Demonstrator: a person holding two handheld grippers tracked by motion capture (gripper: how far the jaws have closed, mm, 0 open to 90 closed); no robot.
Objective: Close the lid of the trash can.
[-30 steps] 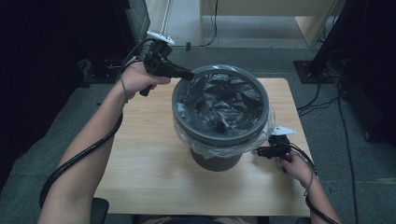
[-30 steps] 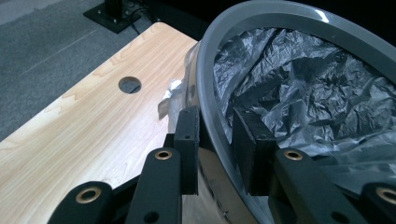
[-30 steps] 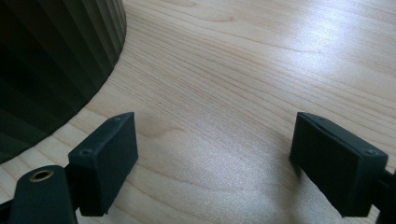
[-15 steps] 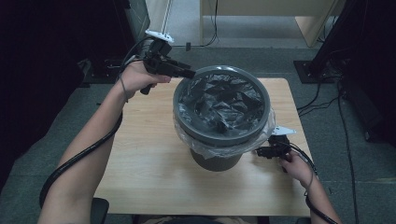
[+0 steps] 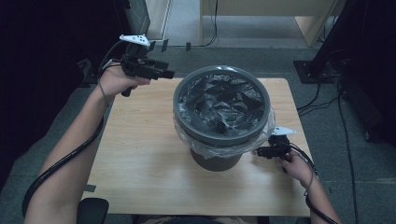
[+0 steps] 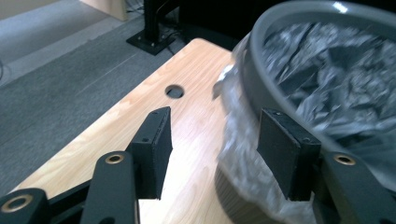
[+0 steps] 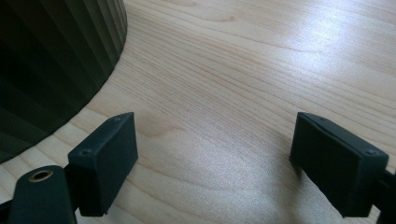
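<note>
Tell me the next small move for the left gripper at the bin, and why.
Probably bring the left gripper back to the bin's rim to grip the next loose stretch of the liner. Its fingers have just been opening and hold nothing, with the clear overhang bunched beside them; it hangs unevenly around the grey bin. The right gripper waits open, low by the base.

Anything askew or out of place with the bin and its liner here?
Nothing stands out. The grey bin stands upright on the table, its clear liner folded over the rim, crumpled but not visibly torn. Both tools are open and off it.
</note>
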